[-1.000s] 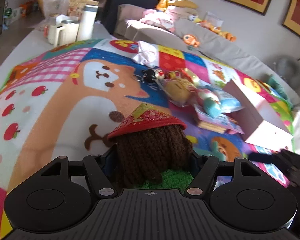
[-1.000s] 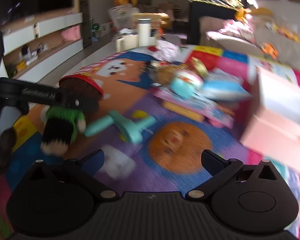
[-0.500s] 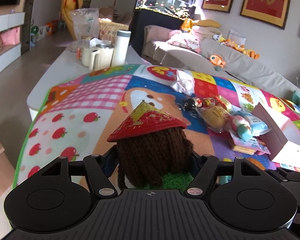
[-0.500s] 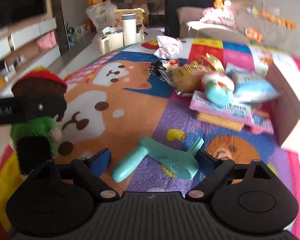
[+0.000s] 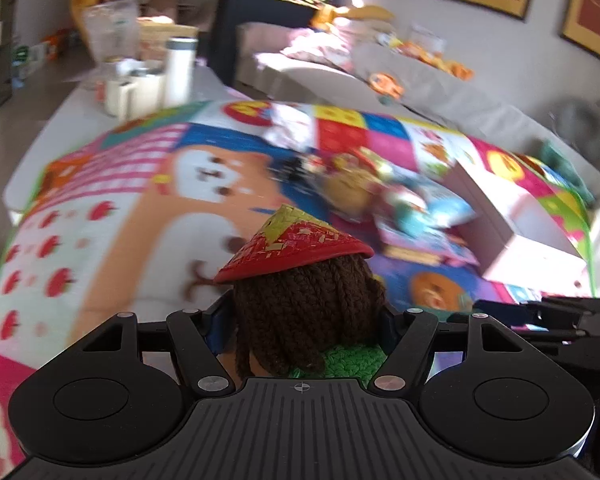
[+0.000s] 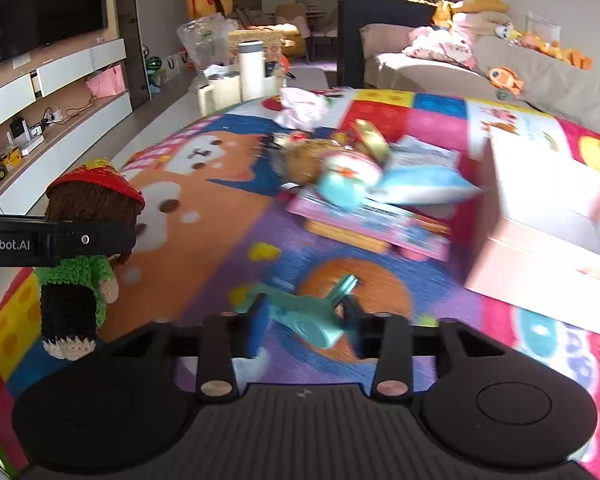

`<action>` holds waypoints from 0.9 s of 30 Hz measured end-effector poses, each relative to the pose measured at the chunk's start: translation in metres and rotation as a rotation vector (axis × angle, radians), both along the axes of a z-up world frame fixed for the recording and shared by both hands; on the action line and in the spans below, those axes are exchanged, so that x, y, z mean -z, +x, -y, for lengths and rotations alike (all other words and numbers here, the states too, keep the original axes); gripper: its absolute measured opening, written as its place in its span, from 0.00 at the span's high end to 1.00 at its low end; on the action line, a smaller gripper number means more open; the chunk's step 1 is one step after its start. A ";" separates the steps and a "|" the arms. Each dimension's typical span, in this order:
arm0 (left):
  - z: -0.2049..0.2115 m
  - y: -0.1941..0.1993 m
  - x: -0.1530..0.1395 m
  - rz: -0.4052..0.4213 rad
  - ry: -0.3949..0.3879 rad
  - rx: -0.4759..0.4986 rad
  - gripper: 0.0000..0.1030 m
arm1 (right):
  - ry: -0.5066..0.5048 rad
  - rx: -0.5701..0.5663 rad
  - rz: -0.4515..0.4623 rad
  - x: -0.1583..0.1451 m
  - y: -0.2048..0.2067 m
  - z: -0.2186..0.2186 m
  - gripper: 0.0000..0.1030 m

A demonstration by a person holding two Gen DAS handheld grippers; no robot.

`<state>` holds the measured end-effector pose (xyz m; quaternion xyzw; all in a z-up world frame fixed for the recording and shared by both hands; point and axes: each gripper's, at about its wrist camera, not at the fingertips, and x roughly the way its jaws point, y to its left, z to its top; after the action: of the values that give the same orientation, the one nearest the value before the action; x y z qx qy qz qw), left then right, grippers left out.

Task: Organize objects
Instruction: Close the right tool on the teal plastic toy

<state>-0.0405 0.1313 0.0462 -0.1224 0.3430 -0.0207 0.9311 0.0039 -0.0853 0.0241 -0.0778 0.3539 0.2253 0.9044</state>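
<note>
Crocheted doll [image 5: 304, 312], red woven hat, brown yarn hair, green top: clamped between the fingers of my left gripper [image 5: 302, 320], held clear above the patchwork play mat [image 5: 112, 248]. From the right wrist view the doll [image 6: 82, 256] hangs at far left, legs dangling. Teal plastic toy [image 6: 308, 316]: sits between the fingers of my right gripper [image 6: 304, 320], jaws narrowed close on it; view blurred, cannot tell if gripped. Toy pile [image 6: 352, 184] lies mid-mat. Pink box [image 6: 540, 216] stands just beside the pile.
</note>
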 end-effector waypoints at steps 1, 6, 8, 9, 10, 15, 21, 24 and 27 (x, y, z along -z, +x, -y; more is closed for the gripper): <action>0.007 0.002 0.000 -0.006 -0.003 0.014 0.29 | -0.001 0.011 0.003 0.000 -0.001 0.009 0.68; 0.040 0.003 -0.005 -0.003 0.012 0.066 0.29 | -0.037 0.091 0.100 0.002 -0.017 0.053 0.64; 0.050 0.002 -0.005 -0.009 0.019 0.087 0.29 | -0.017 0.122 0.095 0.003 -0.023 0.071 0.51; 0.054 0.001 -0.004 -0.013 0.021 0.094 0.29 | 0.012 0.133 0.076 0.004 -0.024 0.080 0.44; 0.056 0.001 -0.004 -0.016 0.024 0.098 0.29 | 0.042 0.140 0.058 0.005 -0.026 0.085 0.43; 0.055 -0.004 -0.004 -0.003 0.073 0.057 0.29 | 0.161 0.203 -0.004 0.011 -0.023 0.073 0.19; 0.028 -0.013 -0.007 0.022 0.118 -0.021 0.29 | 0.058 0.219 0.025 0.022 -0.006 0.010 0.18; 0.017 -0.015 -0.003 0.010 0.083 -0.029 0.29 | 0.006 0.220 0.026 0.025 0.005 0.000 0.31; 0.015 -0.016 0.000 0.003 0.062 -0.014 0.29 | -0.002 0.165 0.033 0.021 0.003 0.004 0.32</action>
<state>-0.0561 0.1162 0.0466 -0.0956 0.3413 -0.0038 0.9351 0.0071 -0.0891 0.0028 -0.0528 0.3444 0.1482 0.9255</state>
